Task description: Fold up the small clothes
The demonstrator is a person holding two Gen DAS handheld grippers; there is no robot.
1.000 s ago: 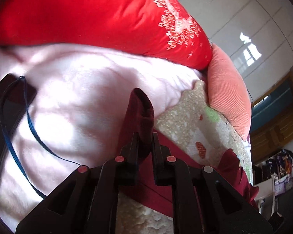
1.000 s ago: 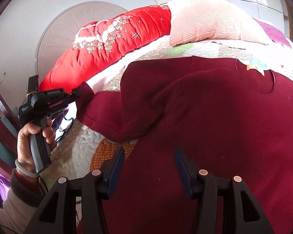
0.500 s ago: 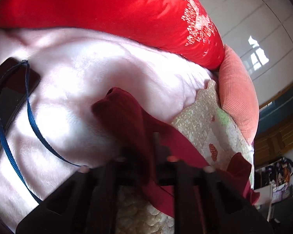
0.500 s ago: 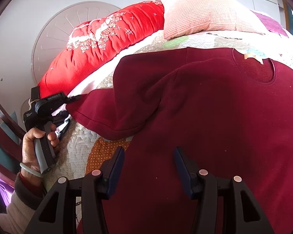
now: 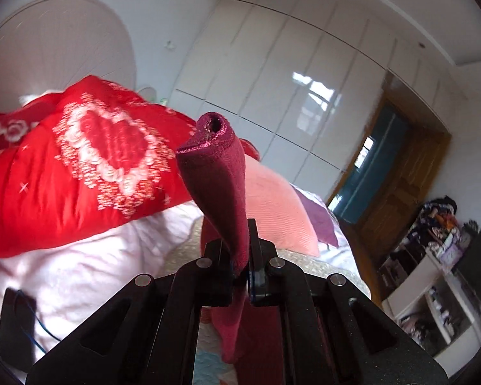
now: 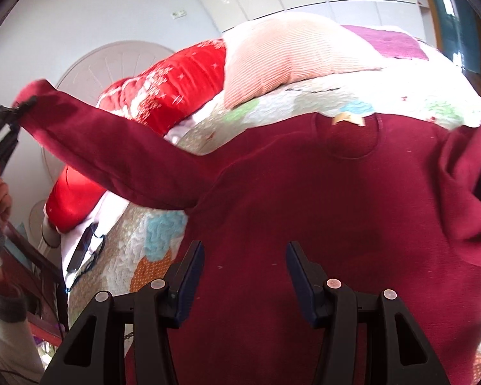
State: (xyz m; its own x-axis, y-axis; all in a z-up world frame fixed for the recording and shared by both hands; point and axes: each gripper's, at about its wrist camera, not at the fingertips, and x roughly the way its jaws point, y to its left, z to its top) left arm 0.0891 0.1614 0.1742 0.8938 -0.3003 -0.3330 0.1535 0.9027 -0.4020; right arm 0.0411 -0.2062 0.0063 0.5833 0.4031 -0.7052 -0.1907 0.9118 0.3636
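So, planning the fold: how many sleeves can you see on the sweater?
2. One sleeve is lifted off the bed to the left, clamped in the left gripper. The other sleeve lies bunched at the right edge.

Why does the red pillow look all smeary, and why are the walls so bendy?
Left wrist view: motion blur smears the red embroidered pillow, and the glossy white wardrobe shows window glare. Right wrist view: the fisheye lens curves everything, and sunlight washes out the patchwork quilt.
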